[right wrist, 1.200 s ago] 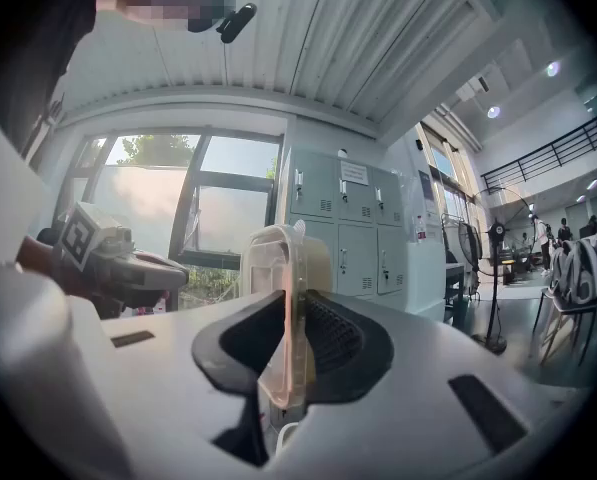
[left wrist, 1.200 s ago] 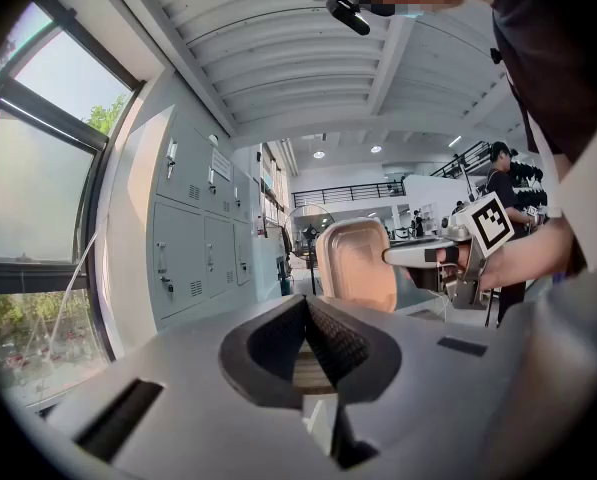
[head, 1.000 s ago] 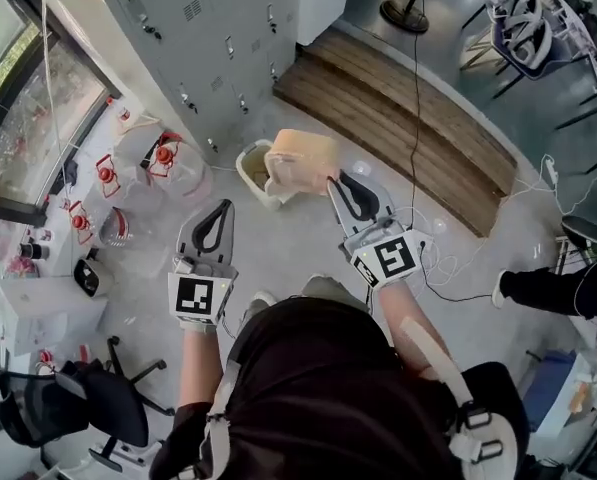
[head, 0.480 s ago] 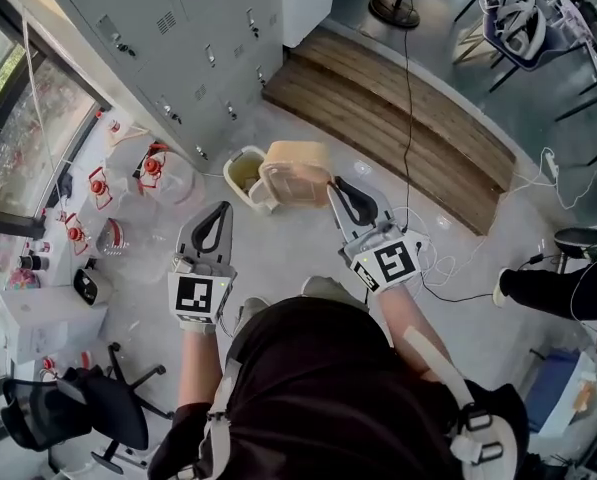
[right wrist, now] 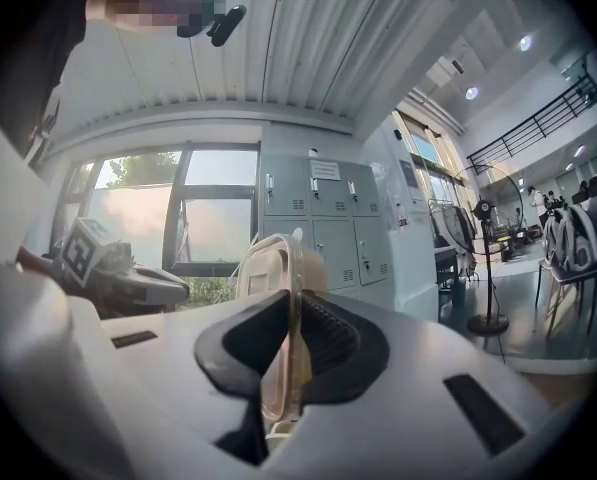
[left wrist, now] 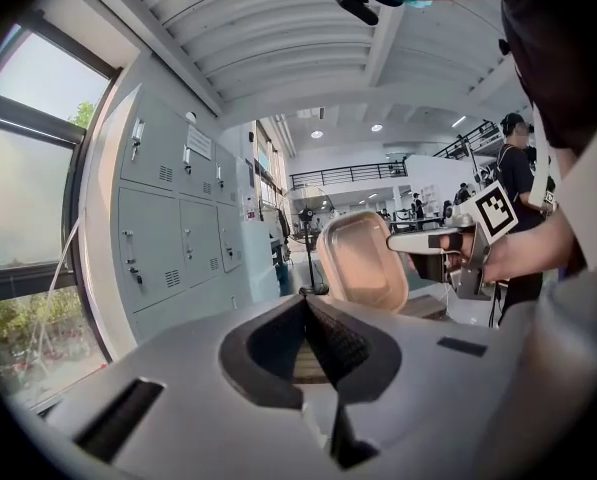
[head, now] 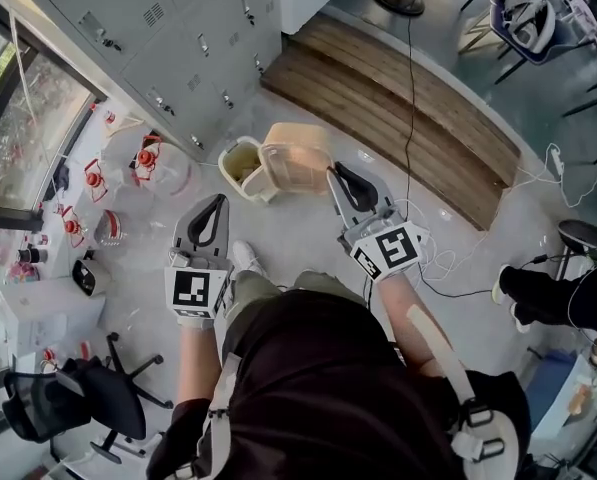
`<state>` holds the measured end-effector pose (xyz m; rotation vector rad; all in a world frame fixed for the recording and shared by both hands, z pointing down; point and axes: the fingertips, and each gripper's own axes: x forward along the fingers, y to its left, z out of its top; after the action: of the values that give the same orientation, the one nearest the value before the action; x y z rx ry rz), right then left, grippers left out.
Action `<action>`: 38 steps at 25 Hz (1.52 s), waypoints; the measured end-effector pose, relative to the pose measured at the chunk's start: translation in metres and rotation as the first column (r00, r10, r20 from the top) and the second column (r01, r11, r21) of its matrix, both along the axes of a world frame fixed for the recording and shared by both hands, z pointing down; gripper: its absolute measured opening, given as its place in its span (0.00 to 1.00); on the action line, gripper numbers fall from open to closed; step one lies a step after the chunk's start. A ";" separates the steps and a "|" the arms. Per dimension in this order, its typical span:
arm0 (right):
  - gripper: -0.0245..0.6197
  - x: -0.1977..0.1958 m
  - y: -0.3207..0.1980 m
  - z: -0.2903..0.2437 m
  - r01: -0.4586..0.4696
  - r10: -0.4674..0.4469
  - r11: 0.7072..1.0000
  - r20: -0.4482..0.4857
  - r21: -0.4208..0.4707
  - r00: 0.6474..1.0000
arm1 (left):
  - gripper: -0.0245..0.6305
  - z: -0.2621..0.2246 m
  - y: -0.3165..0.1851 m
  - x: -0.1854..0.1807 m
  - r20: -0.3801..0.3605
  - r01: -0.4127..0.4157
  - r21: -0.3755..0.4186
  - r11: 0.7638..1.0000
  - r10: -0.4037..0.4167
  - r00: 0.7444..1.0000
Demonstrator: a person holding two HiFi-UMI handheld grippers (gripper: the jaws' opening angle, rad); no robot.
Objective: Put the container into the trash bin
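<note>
The container (head: 296,158) is hanging in the air, pinched by its rim in the right tongs (head: 330,174). It is a see-through plastic box with a light brown look, and it is standing on its edge, tipped to the side. In the right gripper view, the two jaws are squeezing the thin rim between them.

In the head view, the container is showing just beside the trash bin (head: 238,164) and partly covering its right side. The trash bin is a small cream one, sitting on the floor (head: 308,238) close to the grey lockers (head: 168,38).

The left tongs (head: 217,200) are pointing forward, off to the left of the container and apart from it. Their jaws are pressed together with nothing between them.

Each of the tongs is carrying a cube with a black and white square marker. The lockers are wearing small white labels, but the writing on them is too small to read.

Past the bin, a wooden step (head: 398,108) is running across the floor. To the left, clear water jugs (head: 163,168) with red caps are sitting by the window. A black chair (head: 78,403) is standing at the lower left.
</note>
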<state>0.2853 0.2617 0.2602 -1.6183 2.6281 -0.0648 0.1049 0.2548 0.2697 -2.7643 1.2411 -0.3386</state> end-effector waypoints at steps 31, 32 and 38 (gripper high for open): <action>0.12 -0.161 -0.220 0.002 -0.078 0.072 0.995 -0.097 -0.057 0.993 | 0.05 0.022 -0.230 -0.157 -0.103 -0.095 -0.060 0.994 0.088 0.991; 0.12 -0.167 -0.226 0.004 -0.076 0.069 0.995 -0.100 -0.062 0.993 | 0.05 0.025 -0.233 -0.161 -0.102 -0.094 -0.066 0.993 0.087 0.991; 0.12 -0.188 -0.252 0.015 -0.055 0.044 0.994 -0.114 -0.097 0.992 | 0.05 0.036 -0.250 -0.180 -0.106 -0.079 -0.094 0.992 0.069 0.992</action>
<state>0.0970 0.0096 0.2753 -1.7683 2.7058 -0.1091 -0.0750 0.0044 0.3057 -2.9362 1.1695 -0.2617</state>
